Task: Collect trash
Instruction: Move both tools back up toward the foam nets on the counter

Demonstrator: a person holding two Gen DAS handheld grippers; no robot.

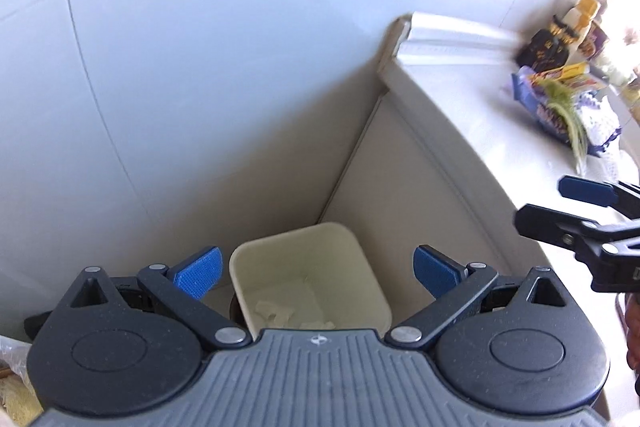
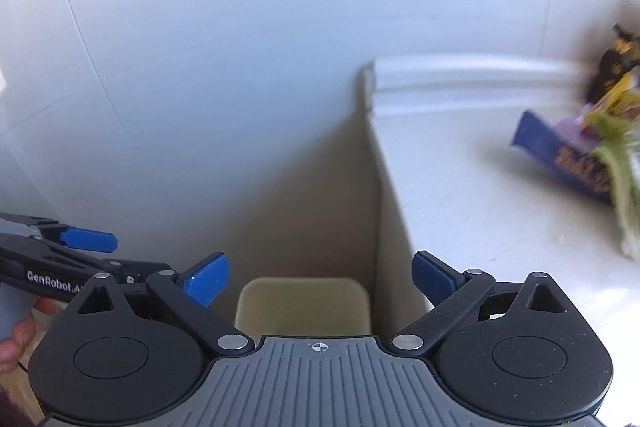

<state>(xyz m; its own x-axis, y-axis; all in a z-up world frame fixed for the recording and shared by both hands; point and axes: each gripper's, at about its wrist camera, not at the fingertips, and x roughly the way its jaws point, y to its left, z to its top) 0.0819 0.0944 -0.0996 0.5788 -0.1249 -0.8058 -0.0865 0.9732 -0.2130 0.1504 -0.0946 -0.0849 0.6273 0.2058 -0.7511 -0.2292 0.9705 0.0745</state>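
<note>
Both tools gape wide and empty, the left tool (image 1: 316,269) right above the bin (image 1: 308,279) with scraps inside; remaining wrappers (image 2: 576,155) lie on the worktop (image 2: 480,195), off to the right tool's (image 2: 320,279) right, likely next

**Surfaces under my two tools**

Below my left gripper (image 1: 316,273) the cream bin (image 1: 308,279) looks like smooth matt plastic, with crumpled paper scraps (image 1: 280,311) inside. My fingers' blue pads (image 1: 198,273) are finely ribbed, on black matt plastic arms with bright metal pins. To my right gripper's (image 2: 320,281) right, the white counter (image 2: 480,211) looks smooth, and the blue packet (image 2: 560,159) glossy.
</note>
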